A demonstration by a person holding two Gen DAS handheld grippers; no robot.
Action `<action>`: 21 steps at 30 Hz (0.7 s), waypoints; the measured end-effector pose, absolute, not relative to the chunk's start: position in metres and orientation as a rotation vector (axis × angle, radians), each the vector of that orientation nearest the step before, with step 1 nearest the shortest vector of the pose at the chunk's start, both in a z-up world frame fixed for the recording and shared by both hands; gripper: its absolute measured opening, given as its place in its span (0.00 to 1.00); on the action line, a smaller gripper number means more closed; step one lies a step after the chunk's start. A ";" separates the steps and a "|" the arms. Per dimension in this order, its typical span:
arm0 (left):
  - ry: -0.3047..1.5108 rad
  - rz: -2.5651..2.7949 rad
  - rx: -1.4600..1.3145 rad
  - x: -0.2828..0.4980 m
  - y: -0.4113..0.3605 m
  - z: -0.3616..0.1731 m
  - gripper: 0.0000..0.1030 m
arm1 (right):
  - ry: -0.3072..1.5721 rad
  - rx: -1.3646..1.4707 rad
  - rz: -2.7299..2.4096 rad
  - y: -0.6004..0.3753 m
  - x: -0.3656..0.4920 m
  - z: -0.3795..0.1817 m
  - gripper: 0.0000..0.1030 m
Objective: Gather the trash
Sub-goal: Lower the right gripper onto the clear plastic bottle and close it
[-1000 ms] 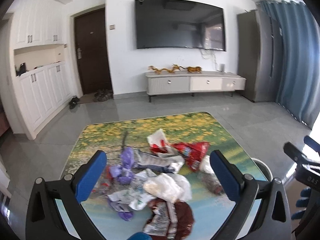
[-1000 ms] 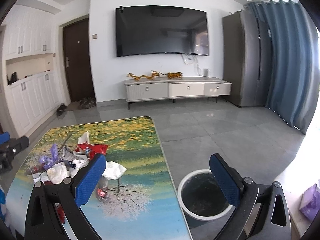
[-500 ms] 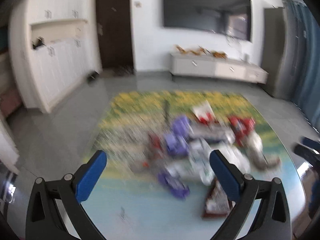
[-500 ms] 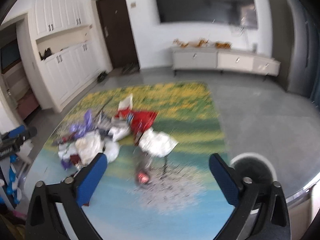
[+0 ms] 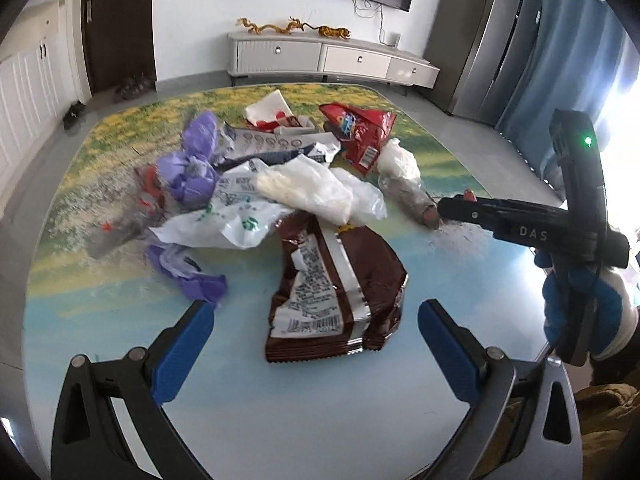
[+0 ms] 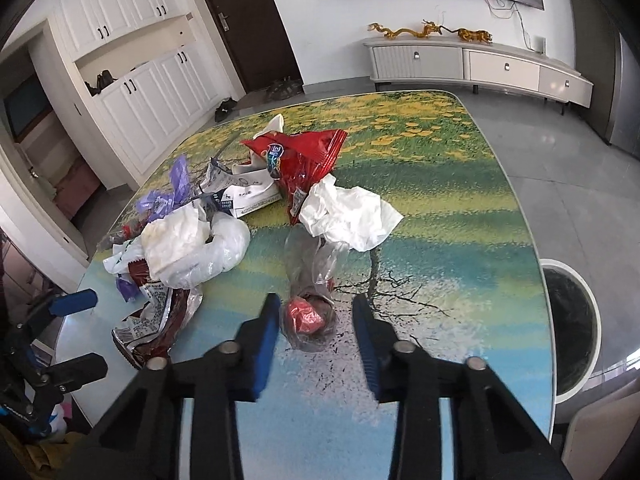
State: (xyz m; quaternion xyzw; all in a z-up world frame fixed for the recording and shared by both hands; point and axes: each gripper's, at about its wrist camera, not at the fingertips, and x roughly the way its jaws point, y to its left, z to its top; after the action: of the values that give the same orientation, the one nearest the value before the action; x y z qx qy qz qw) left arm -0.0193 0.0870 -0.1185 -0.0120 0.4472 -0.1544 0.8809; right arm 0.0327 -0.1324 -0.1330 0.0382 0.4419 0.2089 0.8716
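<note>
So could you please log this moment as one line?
left gripper: open above brown foil wrapper | right gripper: closing around clear plastic bag

Both grippers have tipped down from the far wall toward the bench (image 6: pixel 460 208) and come in close over the litter. The right gripper (image 6: pixel 316 320), wide open a second ago, now has its jaws closing around a clear wrapper (image 6: pixel 308 304) with a red scrap inside, pads not yet on it. The left gripper (image 5: pixel 316 332) now brackets the brown packet (image 5: pixel 336 292), which before lay under the view's lower edge.
</note>
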 end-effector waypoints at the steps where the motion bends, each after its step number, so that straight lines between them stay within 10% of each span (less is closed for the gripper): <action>1: 0.931 -0.326 -0.030 -0.019 0.087 -0.117 0.99 | 0.921 0.082 0.439 -0.133 0.032 -0.134 0.25; 12: 0.896 -0.382 0.143 -0.011 0.030 -0.110 0.98 | 0.893 0.103 0.472 -0.140 0.030 -0.133 0.11; 21: 1.061 -0.354 0.128 0.006 0.025 -0.143 0.23 | 0.853 0.129 0.544 -0.153 0.014 -0.118 0.11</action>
State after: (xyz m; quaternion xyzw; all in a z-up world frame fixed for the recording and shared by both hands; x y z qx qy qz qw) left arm 0.0057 0.0253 -0.1428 0.0609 0.5029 -0.1679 0.8457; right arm 0.0139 -0.1535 -0.1179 0.0615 0.4082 0.2606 0.8728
